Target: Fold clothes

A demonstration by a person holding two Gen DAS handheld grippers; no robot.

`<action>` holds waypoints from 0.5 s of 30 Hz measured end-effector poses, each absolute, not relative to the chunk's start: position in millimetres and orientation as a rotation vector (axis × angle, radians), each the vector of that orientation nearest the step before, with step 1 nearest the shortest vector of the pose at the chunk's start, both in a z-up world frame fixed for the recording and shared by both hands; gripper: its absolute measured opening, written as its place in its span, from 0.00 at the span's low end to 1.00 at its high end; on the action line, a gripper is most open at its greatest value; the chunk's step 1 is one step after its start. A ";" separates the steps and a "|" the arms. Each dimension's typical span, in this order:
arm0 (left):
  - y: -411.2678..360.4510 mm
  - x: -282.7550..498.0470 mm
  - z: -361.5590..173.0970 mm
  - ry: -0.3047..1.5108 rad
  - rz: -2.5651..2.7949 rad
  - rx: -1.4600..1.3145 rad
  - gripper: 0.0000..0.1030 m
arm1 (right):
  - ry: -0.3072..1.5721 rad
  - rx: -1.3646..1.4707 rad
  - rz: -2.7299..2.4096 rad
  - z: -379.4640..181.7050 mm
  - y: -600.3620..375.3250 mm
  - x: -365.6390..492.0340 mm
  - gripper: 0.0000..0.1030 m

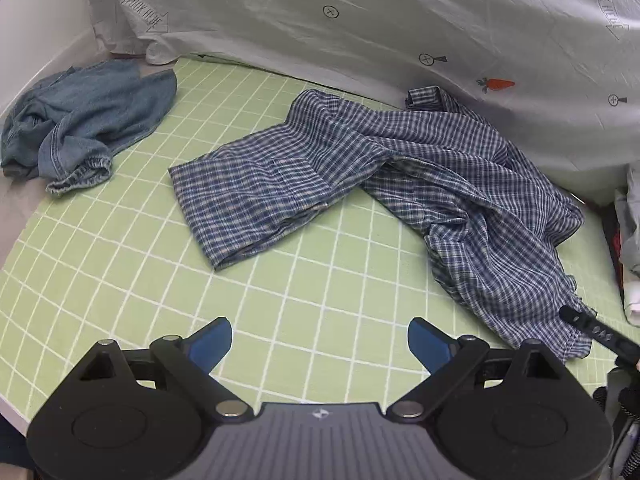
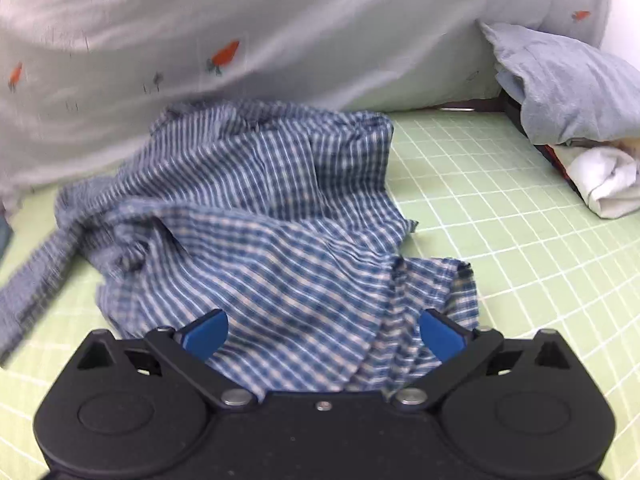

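A blue and white checked shirt (image 1: pixel 360 168) lies crumpled on the green grid mat (image 1: pixel 120 260), one part spread flat to the left and the rest bunched to the right. My left gripper (image 1: pixel 320 332) is open over bare mat in front of the shirt, with nothing between its blue pads (image 1: pixel 212 340). In the right wrist view the shirt (image 2: pixel 260 200) fills the middle. My right gripper (image 2: pixel 323 328) is open at its near hem, and cloth lies loose between the pads without being pinched. A black part of the right gripper (image 1: pixel 592 328) shows at the shirt's right hem.
A crumpled blue denim garment (image 1: pixel 88 120) lies at the mat's far left. A white printed sheet (image 1: pixel 360 20) rises along the back. At the right edge sit a grey-blue pillow (image 2: pixel 568 88) and a rolled white cloth (image 2: pixel 604 184). Bare mat (image 2: pixel 500 200) lies right of the shirt.
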State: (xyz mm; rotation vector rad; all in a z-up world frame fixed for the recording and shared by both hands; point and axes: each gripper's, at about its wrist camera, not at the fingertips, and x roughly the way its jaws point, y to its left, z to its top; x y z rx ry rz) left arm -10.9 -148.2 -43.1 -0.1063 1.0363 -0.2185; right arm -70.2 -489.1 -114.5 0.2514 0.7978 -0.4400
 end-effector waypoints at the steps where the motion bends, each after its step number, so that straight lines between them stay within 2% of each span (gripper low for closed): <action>1: -150.4 -11.4 -43.7 1.038 -0.214 -0.109 0.92 | 0.804 0.253 -0.440 -116.8 -492.6 -69.5 1.00; 5: -164.5 -12.6 -44.9 1.038 -0.187 -0.097 0.92 | 0.851 0.335 -0.437 -127.1 -516.0 -62.2 1.00; 7: -171.3 -13.0 -46.8 1.043 -0.190 -0.093 0.92 | 0.846 0.374 -0.438 -130.3 -525.7 -60.6 0.92; 10: -179.4 -12.1 -50.0 1.059 -0.204 -0.104 0.92 | 0.855 0.415 -0.414 -135.7 -538.2 -55.2 0.72; 12: -182.6 -10.1 -51.6 1.072 -0.211 -0.131 0.92 | 0.864 0.432 -0.381 -138.4 -543.4 -51.3 0.41; 13: -183.9 -8.7 -52.1 1.076 -0.214 -0.140 0.92 | 0.856 0.437 -0.363 -138.0 -544.8 -50.9 0.33; 14: -185.4 -6.9 -52.4 1.078 -0.217 -0.142 0.92 | 0.840 0.441 -0.343 -136.6 -545.4 -51.1 0.15; 15: -186.6 -5.3 -52.5 1.076 -0.222 -0.140 0.92 | 0.824 0.434 -0.333 -133.7 -543.5 -52.3 0.06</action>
